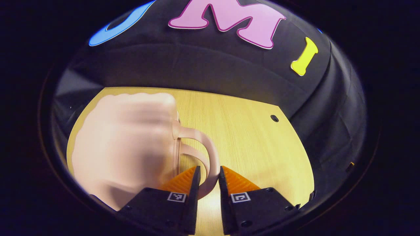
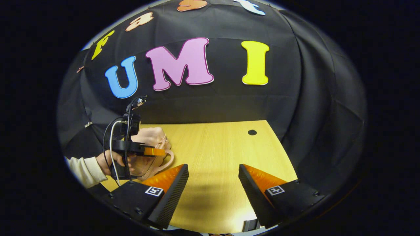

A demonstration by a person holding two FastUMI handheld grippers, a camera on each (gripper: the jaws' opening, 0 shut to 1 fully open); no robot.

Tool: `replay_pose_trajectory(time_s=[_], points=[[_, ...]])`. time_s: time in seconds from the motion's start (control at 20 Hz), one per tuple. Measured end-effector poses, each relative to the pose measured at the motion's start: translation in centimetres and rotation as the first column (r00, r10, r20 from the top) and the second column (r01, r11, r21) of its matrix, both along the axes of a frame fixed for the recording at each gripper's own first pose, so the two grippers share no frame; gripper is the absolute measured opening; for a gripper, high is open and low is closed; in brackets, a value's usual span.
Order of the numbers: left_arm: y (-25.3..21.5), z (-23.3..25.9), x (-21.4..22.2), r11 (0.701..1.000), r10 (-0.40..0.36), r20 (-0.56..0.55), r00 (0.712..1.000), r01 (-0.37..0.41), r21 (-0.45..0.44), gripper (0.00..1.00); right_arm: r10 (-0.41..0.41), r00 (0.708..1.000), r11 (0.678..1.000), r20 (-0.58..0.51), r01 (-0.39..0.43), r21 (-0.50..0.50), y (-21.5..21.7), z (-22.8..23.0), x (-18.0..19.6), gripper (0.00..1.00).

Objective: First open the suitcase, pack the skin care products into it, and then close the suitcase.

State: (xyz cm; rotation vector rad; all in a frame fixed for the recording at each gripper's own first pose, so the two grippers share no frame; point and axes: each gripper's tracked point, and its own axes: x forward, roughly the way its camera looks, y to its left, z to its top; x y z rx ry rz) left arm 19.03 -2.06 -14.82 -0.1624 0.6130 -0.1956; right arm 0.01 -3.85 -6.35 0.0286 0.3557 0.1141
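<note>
A small pink suitcase point(image 1: 124, 147) lies on the wooden table point(image 1: 249, 141), blurred in the left gripper view. Its curved pink handle point(image 1: 203, 141) loops down between my left gripper's fingers. My left gripper point(image 1: 209, 175) is shut on that handle. In the right gripper view the same suitcase point(image 2: 152, 134) sits at the table's left, with the left gripper point(image 2: 157, 151) on its handle point(image 2: 169, 160) and a hand point(image 2: 105, 162) holding that gripper. My right gripper point(image 2: 213, 172) hangs open above the bare table point(image 2: 213, 144), well to the right of the suitcase, with nothing between its fingers.
The black cloth wall closes off the table at the back and on the right. A small dark hole point(image 2: 252, 132) marks the tabletop near its far right corner. A light sleeve point(image 2: 82, 170) reaches in from the left edge.
</note>
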Motion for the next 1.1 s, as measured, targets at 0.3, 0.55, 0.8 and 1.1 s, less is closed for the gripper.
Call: replay_pose_trajectory(time_s=[0.3, 0.55, 0.8, 1.1], points=[[0.4, 10.2, -5.5, 0.999, 0.045, 0.327, 0.944, -0.05, 0.005, 0.93, -0.014, 0.996, 1.0, 0.085, 0.012, 0.023, 2.0, 3.5, -0.9, 0.98], [2.4, 17.8, -14.0, 0.992, 0.081, 0.526, 0.846, -0.121, 0.043, 0.96, -0.053, 0.986, 0.997, 0.157, 0.044, 0.058, 4.2, 6.0, -3.2, 0.98], [6.0, 19.5, -21.7, 0.982, 0.114, 0.618, 0.778, -0.184, 0.051, 0.96, -0.097, 0.975, 0.994, 0.199, 0.087, 0.06, 5.2, 6.0, -6.8, 0.98], [7.4, 16.8, -27.2, 0.98, 0.133, 0.633, 0.762, -0.195, 0.029, 0.96, -0.061, 0.968, 0.998, 0.242, 0.058, 0.023, 7.5, 4.5, -10.4, 0.97]])
